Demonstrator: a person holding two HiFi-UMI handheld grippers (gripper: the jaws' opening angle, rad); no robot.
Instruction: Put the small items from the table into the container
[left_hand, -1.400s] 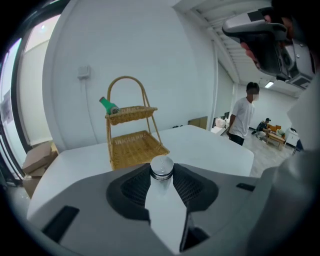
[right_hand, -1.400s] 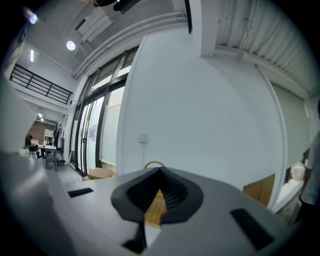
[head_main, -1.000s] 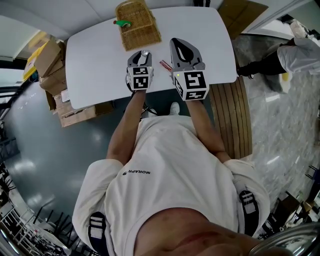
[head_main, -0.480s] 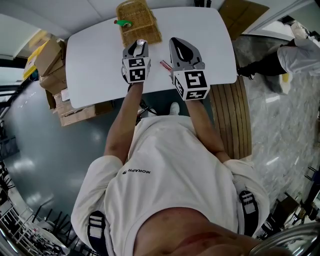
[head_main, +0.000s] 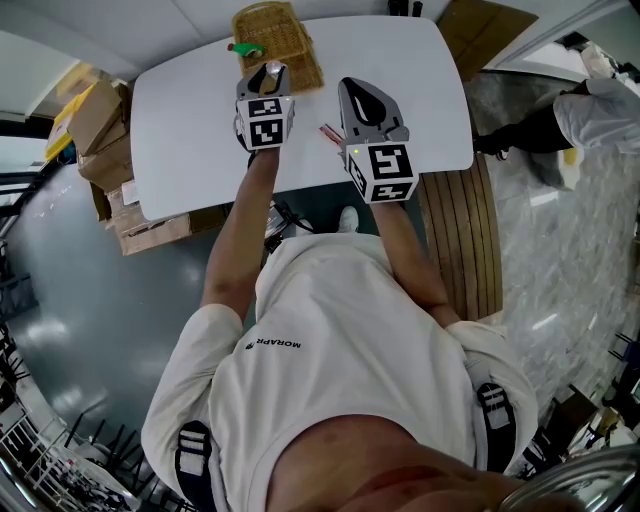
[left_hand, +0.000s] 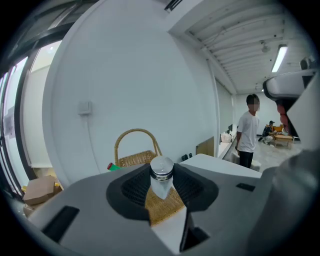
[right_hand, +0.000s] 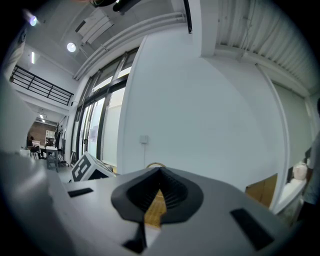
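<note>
**Inspector:** State of the left gripper?

**Me:** My left gripper (left_hand: 161, 186) is closed on a small glass shaker (left_hand: 161, 175) with a metal cap. The jaws pinch it low on the body, cap up. I hold it upright so that nothing spills and it sits squarely between the pads.

**Inspector:** Position?

**Me:** It is clear of the white table (head_main: 190, 110), at the near edge of the wicker basket (head_main: 285, 55). Weave shows beneath the jaws. I judge the carry almost complete and the release not yet made.

**Inspector:** Right gripper?

**Me:** My right gripper (head_main: 365, 100) has its jaws drawn together on nothing. It sits over the table beside the basket, out of the left gripper's path.

**Inspector:** Outstanding items?

**Me:** A small red thing (head_main: 331, 131) lies on the table between the grippers. A green object (head_main: 245, 46) rests at the basket's left rim. I cannot tell what either one is.
</note>
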